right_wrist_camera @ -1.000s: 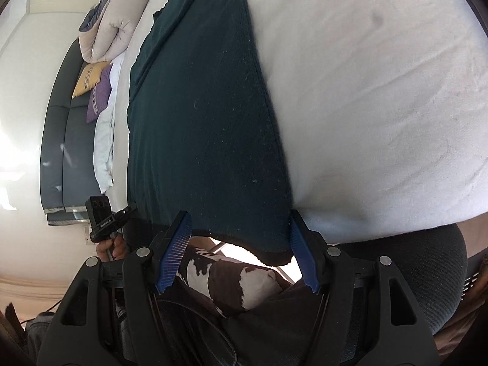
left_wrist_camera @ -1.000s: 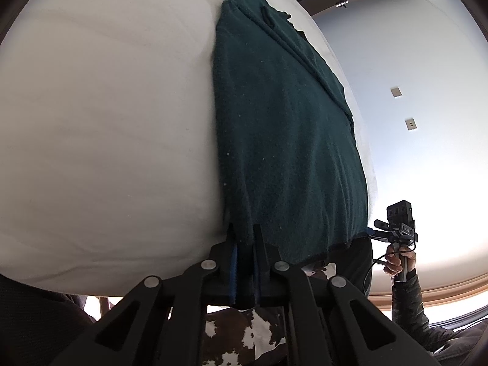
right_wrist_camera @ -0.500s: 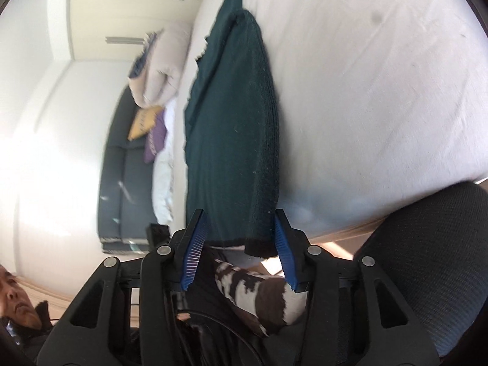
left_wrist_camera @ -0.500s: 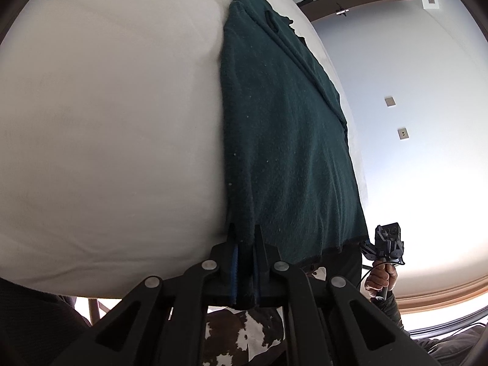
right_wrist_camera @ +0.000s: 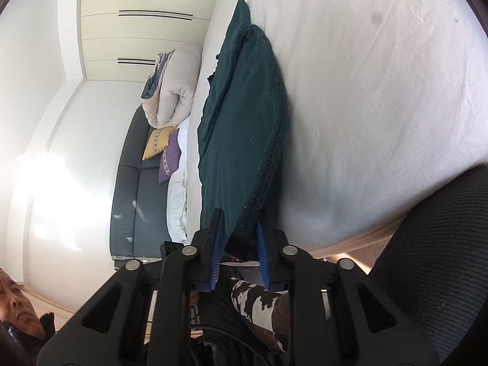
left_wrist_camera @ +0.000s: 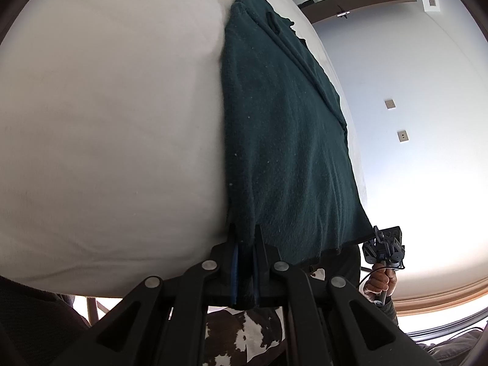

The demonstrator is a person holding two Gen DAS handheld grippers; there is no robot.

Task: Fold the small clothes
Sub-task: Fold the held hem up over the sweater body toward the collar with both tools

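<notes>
No readable writing or brand anywhere; the dark green garment (left_wrist_camera: 283, 140) shows no label, only light lint specks.

Left gripper (left_wrist_camera: 244, 244): jaws narrow, clamped on the near corner of the garment, blue pads pinching the cloth, which runs down between them. It points slightly downward at the white bed (left_wrist_camera: 106, 122), coming in from the near edge.

Right gripper (right_wrist_camera: 238, 238): jaws closing, the garment's other near corner between the blue pads and bunched there. From the left wrist view the right gripper (left_wrist_camera: 385, 245) sits at the garment's near right corner, held by a hand (left_wrist_camera: 379, 280) wrapped around its handle, a dark sleeve below.

The garment lies flat along the bed, lengthwise away from both cameras, its near hem hanging at the bed edge, folded layers visible on its far part.

Below both grippers: a brown-and-white cow-pattern cushion (right_wrist_camera: 262, 308). Black mesh chair back (right_wrist_camera: 442, 259) at right in the right wrist view. Beyond the bed: grey sofa (right_wrist_camera: 137, 189) with yellow pillow (right_wrist_camera: 158, 141), purple pillow (right_wrist_camera: 169, 160), rolled duvet (right_wrist_camera: 174, 91), cream wardrobe doors (right_wrist_camera: 137, 30). Two wall plates (left_wrist_camera: 396, 120) in the left wrist view.
</notes>
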